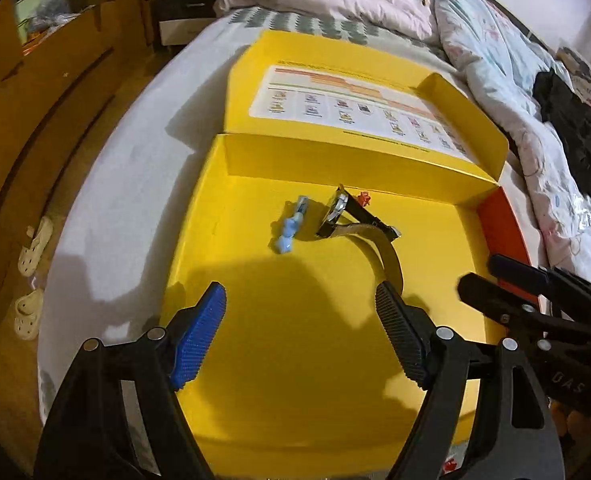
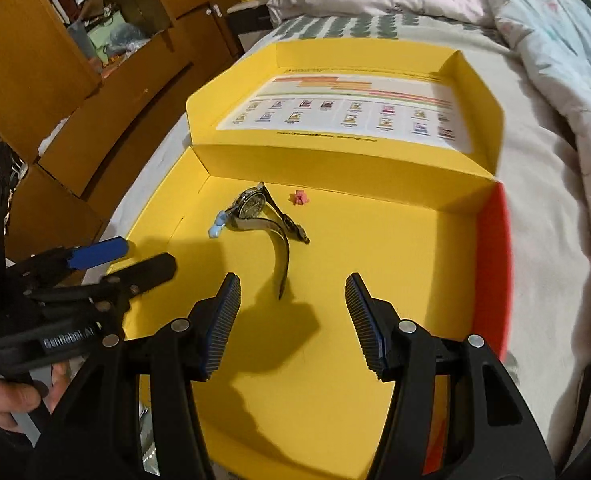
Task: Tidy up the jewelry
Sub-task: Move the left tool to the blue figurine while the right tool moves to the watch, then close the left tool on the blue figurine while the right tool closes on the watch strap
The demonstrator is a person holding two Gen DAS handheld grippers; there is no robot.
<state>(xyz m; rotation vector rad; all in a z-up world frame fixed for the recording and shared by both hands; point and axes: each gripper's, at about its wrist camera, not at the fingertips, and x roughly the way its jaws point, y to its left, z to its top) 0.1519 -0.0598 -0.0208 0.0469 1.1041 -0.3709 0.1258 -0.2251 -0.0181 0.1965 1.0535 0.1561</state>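
Note:
A silver wristwatch (image 1: 337, 210) with a metal band lies on its side in the open yellow box (image 1: 275, 360), near the far wall. A small light-blue hair clip (image 1: 289, 232) lies just left of it, a small pink-red piece (image 1: 364, 199) just behind it. In the right wrist view the watch (image 2: 253, 206), blue clip (image 2: 217, 226) and pink piece (image 2: 300, 198) show too. My left gripper (image 1: 301, 336) is open and empty over the box floor, short of the watch band. My right gripper (image 2: 293, 324) is open and empty, near the band's end.
The box (image 2: 335, 400) lies on a bed with its lid (image 2: 335, 120) folded back. Crumpled quilts (image 1: 495, 60) lie behind and to the right. Wooden cabinets (image 2: 55, 60) stand left; slippers (image 1: 31, 248) are on the floor. Each gripper shows in the other's view.

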